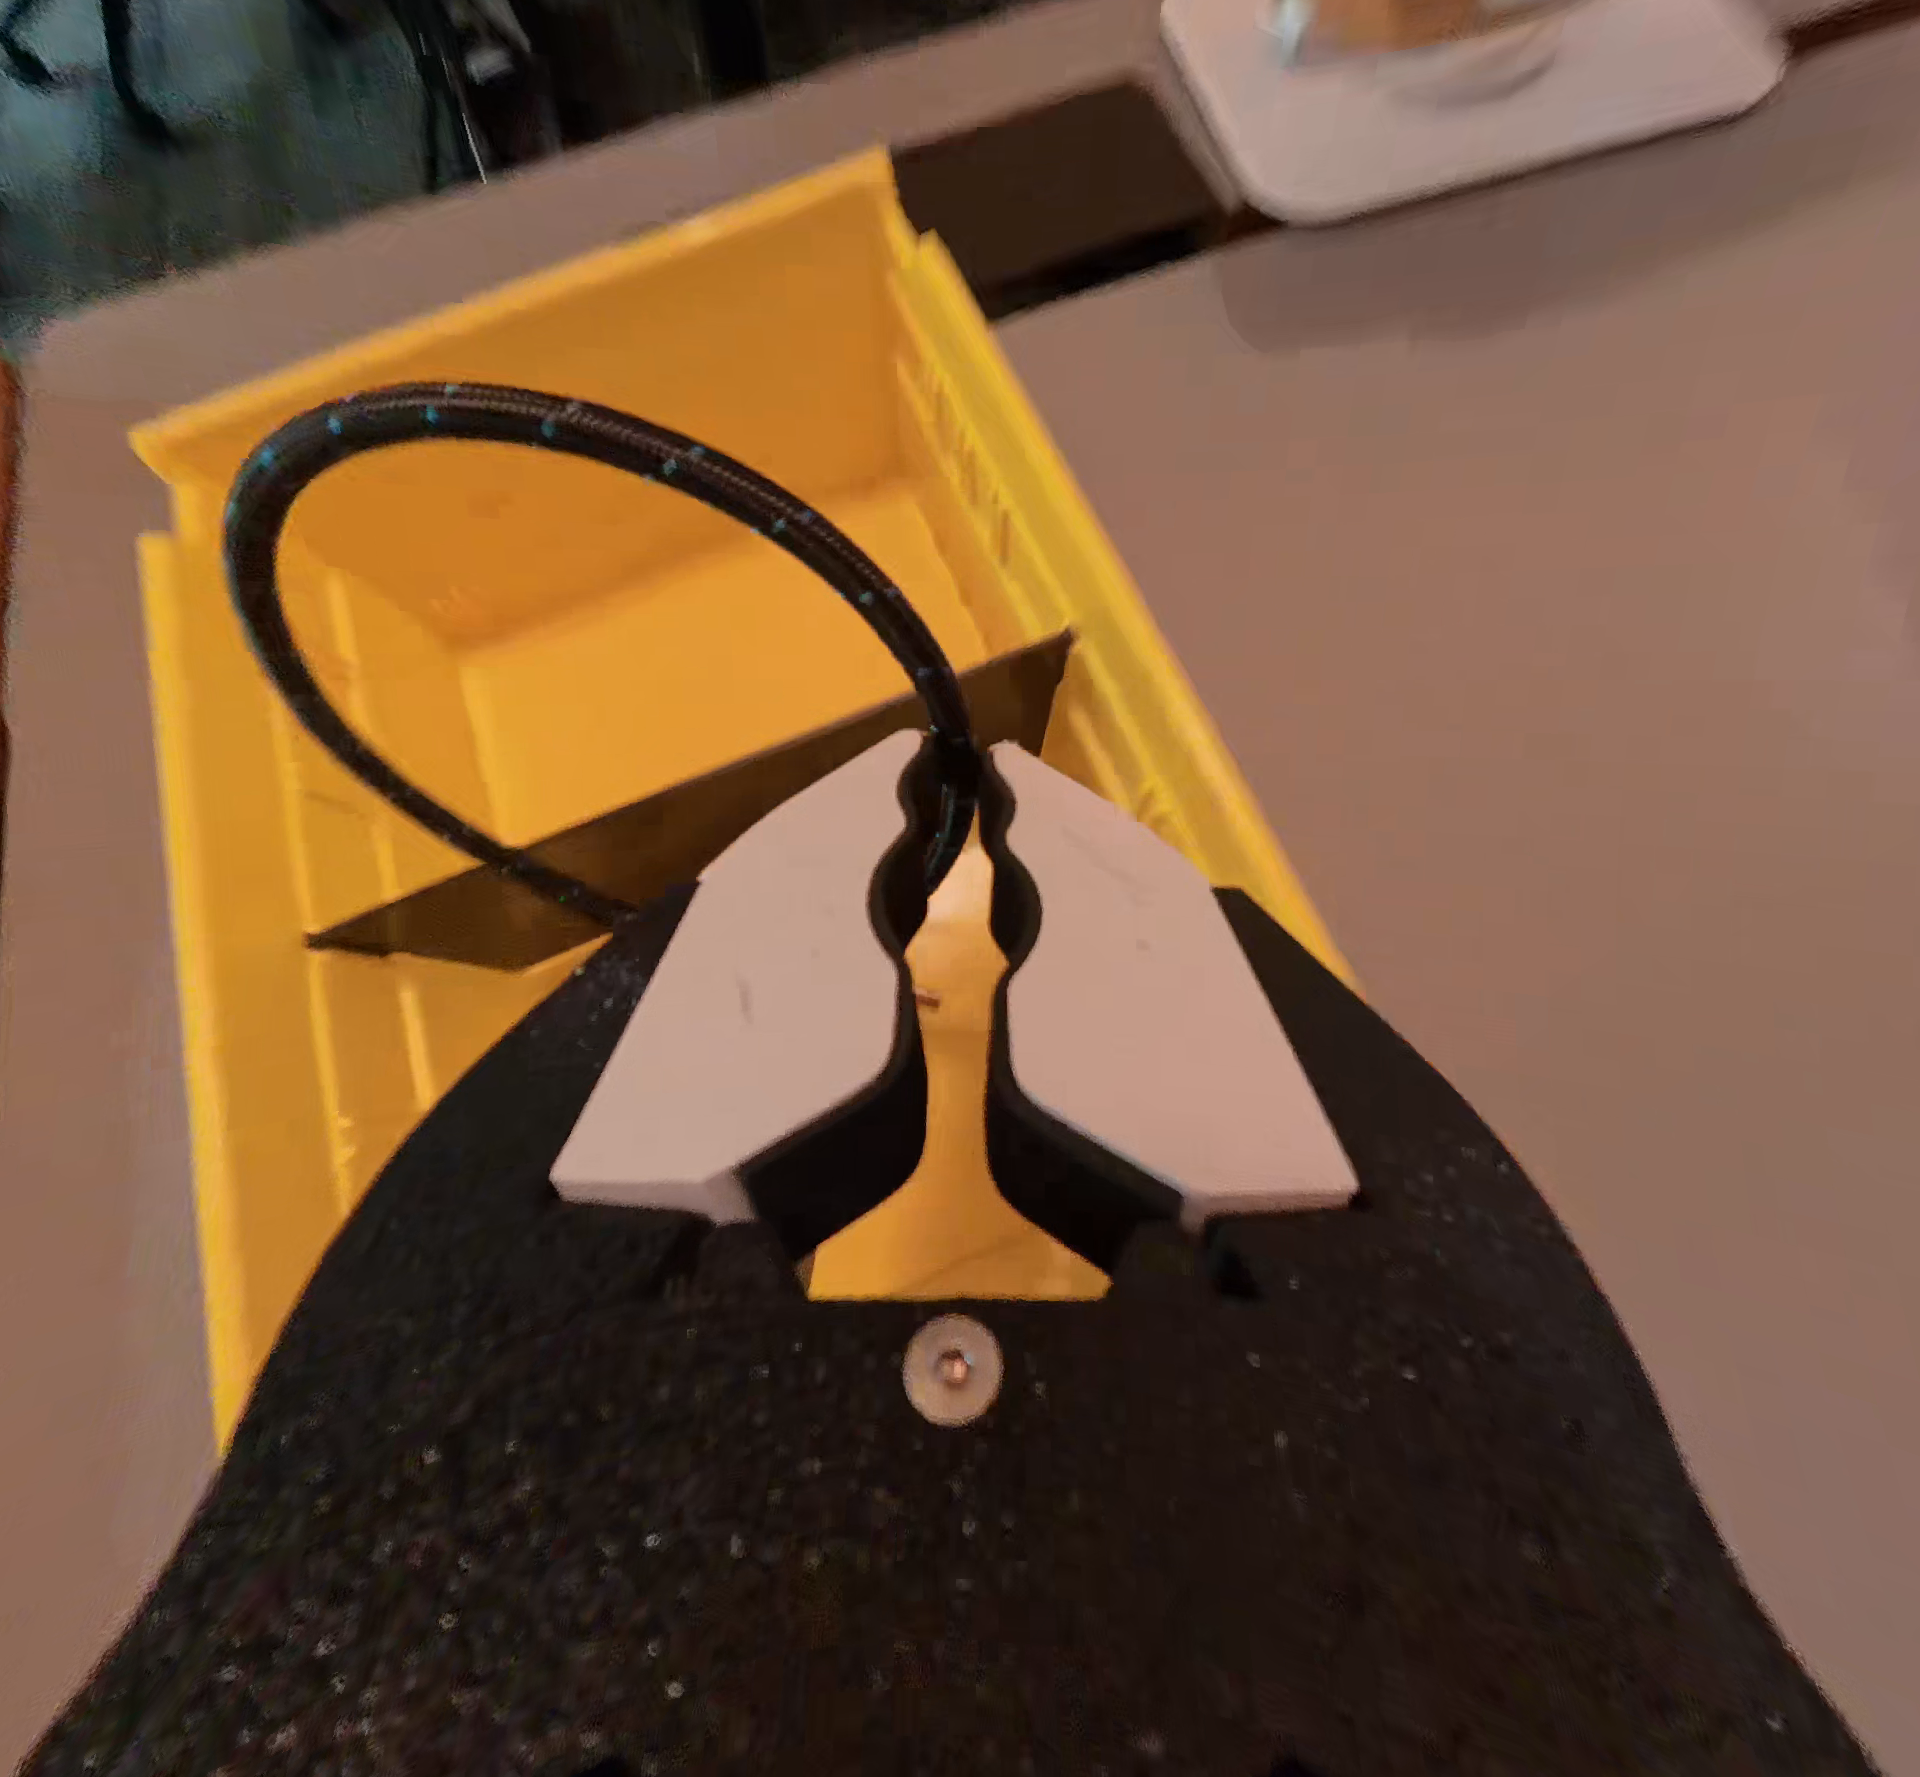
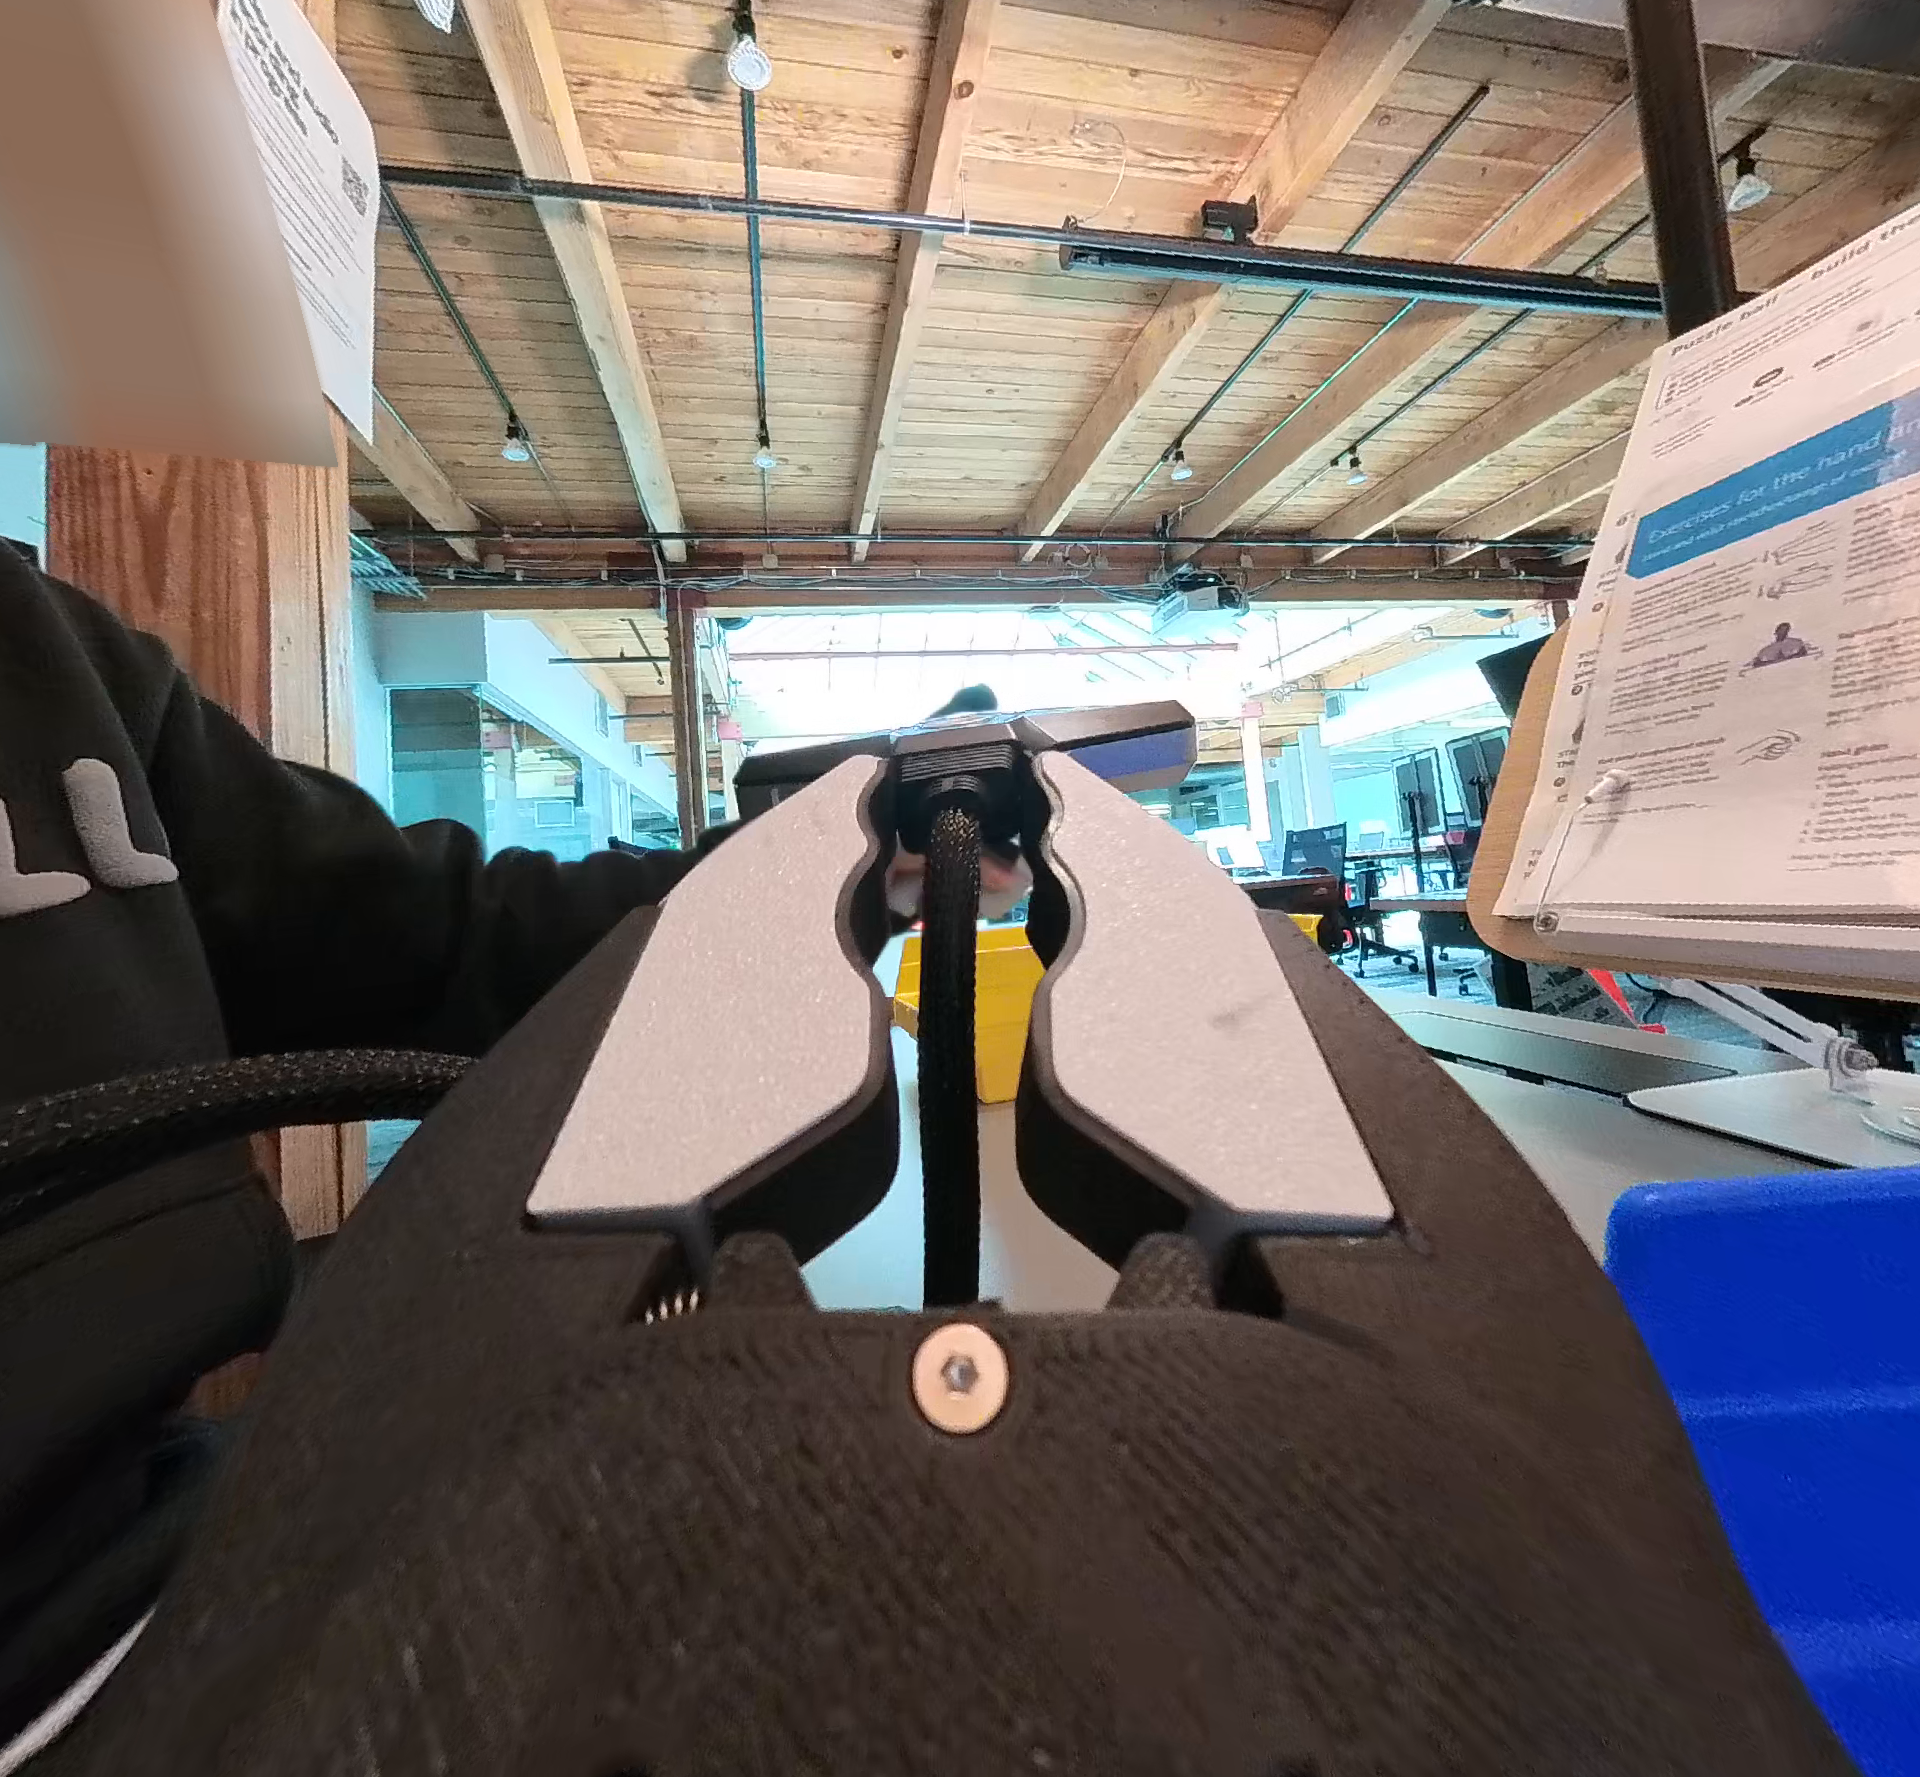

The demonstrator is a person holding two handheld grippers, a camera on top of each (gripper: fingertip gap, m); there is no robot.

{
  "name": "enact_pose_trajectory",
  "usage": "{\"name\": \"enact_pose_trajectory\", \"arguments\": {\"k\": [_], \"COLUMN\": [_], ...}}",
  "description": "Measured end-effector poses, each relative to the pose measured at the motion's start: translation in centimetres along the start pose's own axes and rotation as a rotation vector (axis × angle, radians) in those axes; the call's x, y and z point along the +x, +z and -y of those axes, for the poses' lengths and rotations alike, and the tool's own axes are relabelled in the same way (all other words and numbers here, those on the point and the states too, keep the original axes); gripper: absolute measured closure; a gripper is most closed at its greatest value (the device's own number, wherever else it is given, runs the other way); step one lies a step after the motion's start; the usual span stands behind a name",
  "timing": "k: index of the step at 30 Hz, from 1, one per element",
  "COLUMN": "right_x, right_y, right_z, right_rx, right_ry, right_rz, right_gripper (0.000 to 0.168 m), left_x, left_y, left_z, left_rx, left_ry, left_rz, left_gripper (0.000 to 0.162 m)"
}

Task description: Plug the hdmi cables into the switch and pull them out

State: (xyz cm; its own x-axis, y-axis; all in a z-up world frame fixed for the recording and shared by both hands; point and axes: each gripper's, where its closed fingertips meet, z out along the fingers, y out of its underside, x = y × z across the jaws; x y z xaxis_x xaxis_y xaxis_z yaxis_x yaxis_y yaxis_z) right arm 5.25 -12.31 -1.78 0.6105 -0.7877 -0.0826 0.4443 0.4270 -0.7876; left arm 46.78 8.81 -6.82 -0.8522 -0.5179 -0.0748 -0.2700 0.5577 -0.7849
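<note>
In the left wrist view my left gripper (image 1: pixel 956 751) is shut on a black braided HDMI cable (image 1: pixel 520 418) at the fingertips. The cable arcs up and left in a loop over a yellow bin (image 1: pixel 623 356); its plug is hidden. In the right wrist view my right gripper (image 2: pixel 956 782) is shut on the black plug (image 2: pixel 954 753) of a braided HDMI cable (image 2: pixel 951 1052), which runs back between the fingers. A black object with a blue side (image 2: pixel 1132 740) shows just behind the plug; I cannot tell what it is. No switch is clearly in view.
The yellow bin has a black divider (image 1: pixel 727 823) and sits on a grey table (image 1: pixel 1507 792). A white stand base (image 1: pixel 1455 65) is at the far right. A person's dark sleeve (image 2: pixel 312 875), a blue bin (image 2: pixel 1766 1415) and a paper stand (image 2: pixel 1745 688) flank the right gripper.
</note>
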Motion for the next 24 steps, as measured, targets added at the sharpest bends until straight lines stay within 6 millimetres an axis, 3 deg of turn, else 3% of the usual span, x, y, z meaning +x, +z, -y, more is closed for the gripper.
{"name": "enact_pose_trajectory", "arguments": {"k": [3, 5, 8, 10, 13, 17, 20, 24], "right_x": [0.0, 0.0, -0.1, -0.1, -0.4, -1.6, -1.8, -2.0], "right_y": [0.0, -0.1, -0.2, -0.3, -0.4, -0.6, -0.6, -0.5], "right_z": [0.1, 0.2, 0.4, 0.7, 1.3, 2.1, 2.0, 2.0], "right_rx": [0.004, 0.010, 0.027, 0.044, 0.081, 0.137, 0.132, 0.129], "right_ry": [0.001, -0.001, 0.003, 0.004, 0.016, 0.064, 0.070, 0.073], "right_rz": [0.003, 0.003, 0.006, 0.011, 0.037, 0.131, 0.144, 0.163], "right_gripper": [0.146, 0.146, 0.146, 0.146, 0.146, 0.146, 0.146, 0.146], "left_x": [2.1, 4.6, 10.3, 15.0, 21.6, 27.2, 29.3, 29.5], "left_y": [-3.3, -5.8, -9.1, -10.1, -9.8, -6.8, -5.0, -4.2], "left_z": [4.2, 7.1, 10.5, 11.2, 10.0, 6.6, 4.5, 3.1], "left_rx": [0.153, 0.281, 0.472, 0.555, 0.627, 0.674, 0.689, 0.722], "left_ry": [0.015, 0.052, 0.103, 0.115, 0.110, 0.042, -0.040, -0.060], "left_rz": [-0.024, -0.062, -0.211, -0.367, -0.616, -0.813, -0.859, -0.794], "left_gripper": [0.156, 0.156, 0.156, 0.156, 0.156, 0.156, 0.156, 0.156]}}
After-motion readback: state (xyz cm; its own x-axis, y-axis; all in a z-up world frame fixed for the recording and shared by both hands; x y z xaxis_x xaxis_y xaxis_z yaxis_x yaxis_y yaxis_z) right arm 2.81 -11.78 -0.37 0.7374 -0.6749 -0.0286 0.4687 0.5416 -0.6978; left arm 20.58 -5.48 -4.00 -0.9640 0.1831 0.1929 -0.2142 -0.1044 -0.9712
